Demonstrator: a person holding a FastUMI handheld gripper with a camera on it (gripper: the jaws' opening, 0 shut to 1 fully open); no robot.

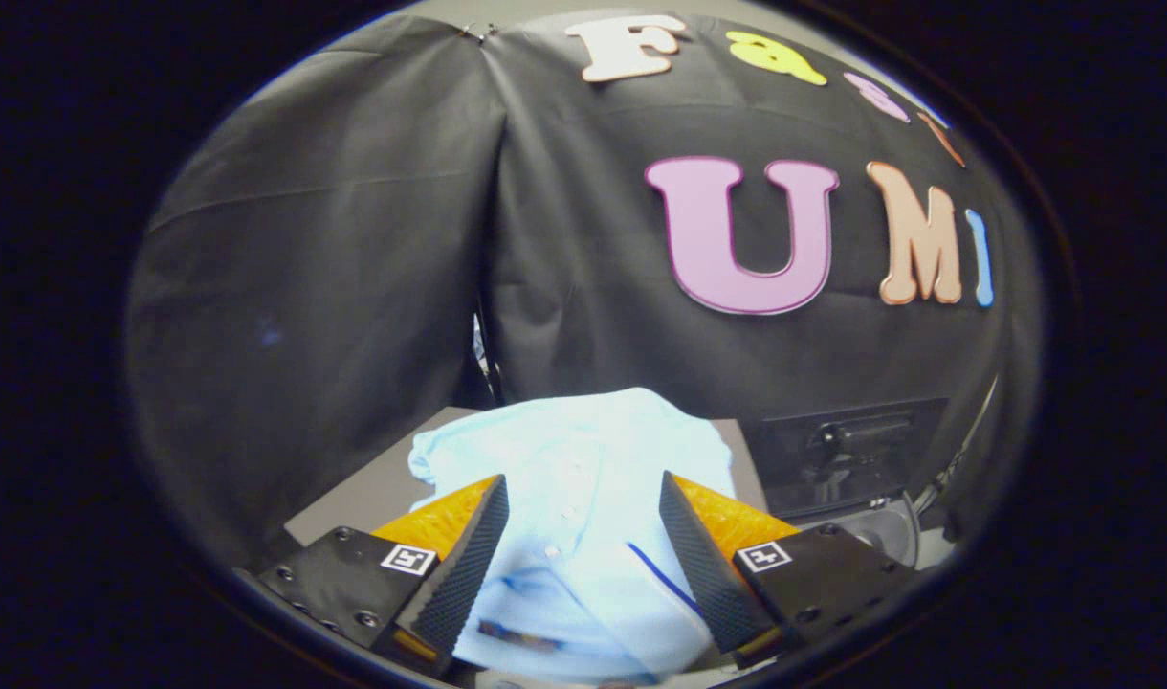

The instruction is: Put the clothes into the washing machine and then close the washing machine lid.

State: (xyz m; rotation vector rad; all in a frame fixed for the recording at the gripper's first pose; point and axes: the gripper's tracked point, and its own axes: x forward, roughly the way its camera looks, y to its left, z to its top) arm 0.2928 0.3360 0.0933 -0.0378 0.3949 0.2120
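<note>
A light blue shirt (583, 478) with small buttons and a dark blue stripe lies crumpled on a grey table (373, 493). My gripper (583, 493) hangs just above it, fingers wide apart, and the cloth spreads between them and beyond their tips. Neither finger presses on the fabric. To the right of the shirt, past the right finger, stands the washing machine (847, 459), seen as a dark panel with a knob; a grey round part (885, 531) of it sits just below.
The black cloth wall (335, 287) closes the booth behind the table, with a vertical seam and a narrow gap at the corner behind the shirt. Cables (957, 464) hang at the far right beside the machine.
</note>
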